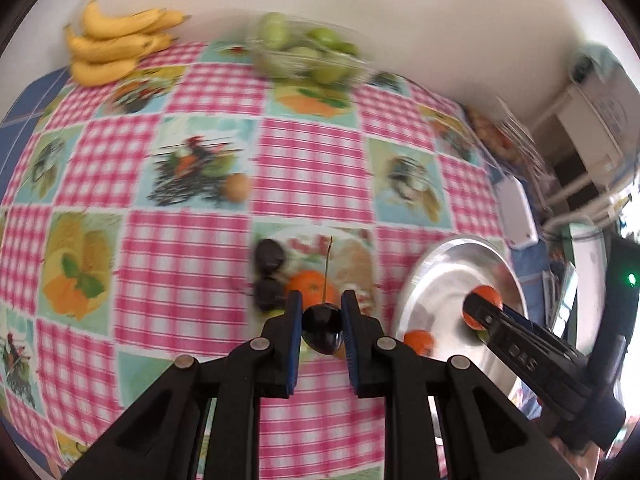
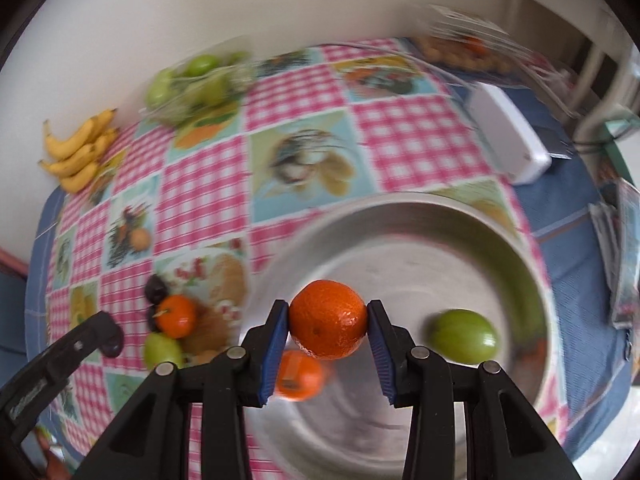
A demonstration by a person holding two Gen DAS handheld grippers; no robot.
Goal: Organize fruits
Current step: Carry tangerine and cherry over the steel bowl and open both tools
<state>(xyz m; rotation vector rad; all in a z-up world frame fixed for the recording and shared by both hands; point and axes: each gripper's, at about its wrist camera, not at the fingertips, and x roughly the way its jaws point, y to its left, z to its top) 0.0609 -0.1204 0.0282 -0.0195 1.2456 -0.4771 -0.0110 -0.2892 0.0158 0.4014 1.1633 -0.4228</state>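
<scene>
- Fruit in both grips: left hand-held gripper (image 1: pixel 322 316) has its blue-padded jaws closed narrow on a dark glossy cherry with thin long stem (image 1: pixel 322 317), held above the pink-checked fruit-print tablecloth (image 1: pixel 192 264) on the table.
- Cherry looks near black, shiny, round; stem stands up, slightly tilted.
- Right hand-held gripper (image 2: pixel 328 322) clamps a bright orange dimpled mandarin (image 2: pixel 328 324) between its pads, over the round shiny metal bowl (image 2: pixel 404 216).
- Mandarin skin pitted, glossy highlight on its right side, small dark navel spot low on its face.
- Inside the bowl: a second orange mandarin (image 2: pixel 300 376) under the held one, blurred, and a smooth green plum-like fruit (image 2: pixel 464 336) to the right, apart from it.
- Loose pile on the tablecloth left of the bowl: two dark plums (image 2: pixel 155 289), an orange mandarin with stem stub (image 2: pixel 176 316), a green fruit (image 2: pixel 162 350), touching each other.
- Small tan round fruit (image 1: pixel 237 187) alone mid-table.
- Yellow banana bunch (image 1: pixel 116 46) at far left edge by the wall, some brown flecks.
- Clear plastic tray of green fruits (image 1: pixel 308 54) at the far side, motion-blurred.
- White rectangular box (image 2: pixel 508 136) on blue cloth at the right; another clear tray behind it, contents too blurred to tell.
</scene>
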